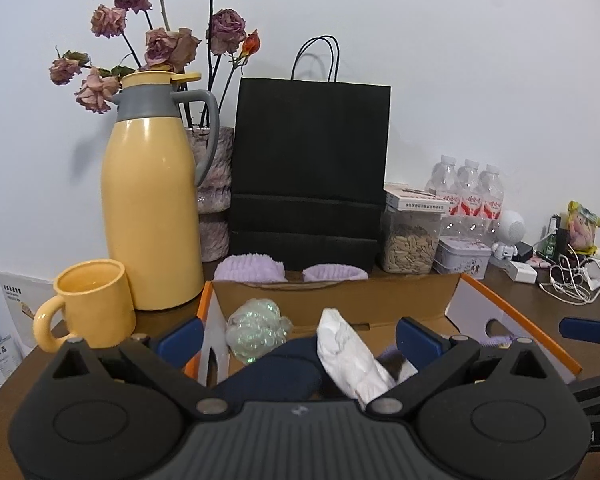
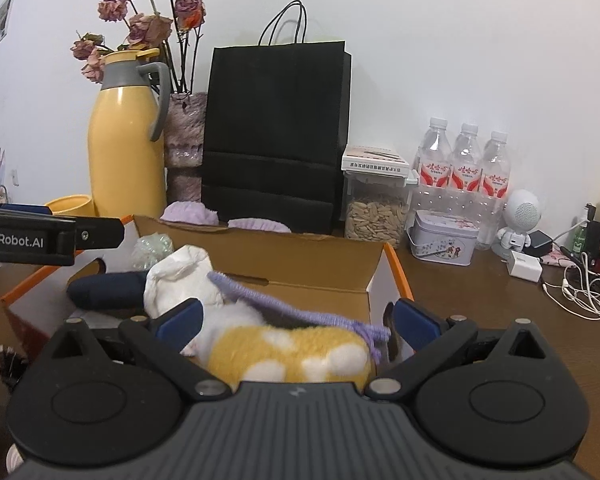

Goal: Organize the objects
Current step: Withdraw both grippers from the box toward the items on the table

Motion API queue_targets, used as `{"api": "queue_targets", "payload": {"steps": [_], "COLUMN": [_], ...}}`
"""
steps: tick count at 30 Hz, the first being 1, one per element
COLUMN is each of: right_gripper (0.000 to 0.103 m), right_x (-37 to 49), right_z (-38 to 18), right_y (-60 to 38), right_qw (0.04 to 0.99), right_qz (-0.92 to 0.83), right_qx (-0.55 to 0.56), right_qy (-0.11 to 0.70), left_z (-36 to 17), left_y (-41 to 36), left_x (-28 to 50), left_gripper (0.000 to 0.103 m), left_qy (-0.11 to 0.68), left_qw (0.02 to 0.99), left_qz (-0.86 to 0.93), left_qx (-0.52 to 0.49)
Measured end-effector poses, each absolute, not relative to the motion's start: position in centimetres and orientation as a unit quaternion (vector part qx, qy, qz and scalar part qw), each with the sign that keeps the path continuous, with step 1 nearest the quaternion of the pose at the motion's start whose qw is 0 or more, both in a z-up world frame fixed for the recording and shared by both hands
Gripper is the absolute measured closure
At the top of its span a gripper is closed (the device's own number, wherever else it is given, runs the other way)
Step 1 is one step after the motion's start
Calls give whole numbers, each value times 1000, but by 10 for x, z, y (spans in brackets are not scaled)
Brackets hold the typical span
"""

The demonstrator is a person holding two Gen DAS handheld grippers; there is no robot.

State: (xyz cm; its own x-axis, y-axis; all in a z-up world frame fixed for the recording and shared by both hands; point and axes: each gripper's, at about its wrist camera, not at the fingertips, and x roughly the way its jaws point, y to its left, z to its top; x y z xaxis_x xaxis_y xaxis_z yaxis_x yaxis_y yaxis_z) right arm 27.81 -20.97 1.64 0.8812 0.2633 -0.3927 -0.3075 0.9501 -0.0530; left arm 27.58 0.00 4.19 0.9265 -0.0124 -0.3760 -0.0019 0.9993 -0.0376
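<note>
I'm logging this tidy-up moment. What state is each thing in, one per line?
cardboard box: flaps open, items inside
thermos: upright, lid on
mug: upright
black paper bag: standing
seed jar: lidded, partly full
tin: closed
left gripper: open
right gripper: open

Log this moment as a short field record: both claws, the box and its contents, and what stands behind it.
left claw: open, above the box, holding nothing
right claw: open, over the yellow spotted plush, no grip visible
box: open cardboard, orange-edged flaps
box contents: navy cloth, white crumpled bag, iridescent ball, purple fuzzy cord
behind box: yellow thermos, black paper bag, two lilac fluffy pieces
beside thermos: yellow mug
</note>
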Motion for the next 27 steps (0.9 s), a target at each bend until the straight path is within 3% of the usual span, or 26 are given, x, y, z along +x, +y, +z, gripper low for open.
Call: {"api": "queue_targets", "payload": {"steps": [15, 27], "right_gripper": [0, 0], "right_x": [221, 179], "right_z": [-2, -14], "right_y": [-209, -216], "right_qw": [965, 962], "right_qz": [154, 153], "right_qx": [-65, -63], "right_qy": [200, 216], "left_z": [25, 1], "left_y": [-5, 3], "left_x": [215, 173], "left_gripper": [0, 0], "left_qy": [192, 240], "left_qw": [981, 970], "left_qz": [-13, -19], "left_qx": [3, -3]}}
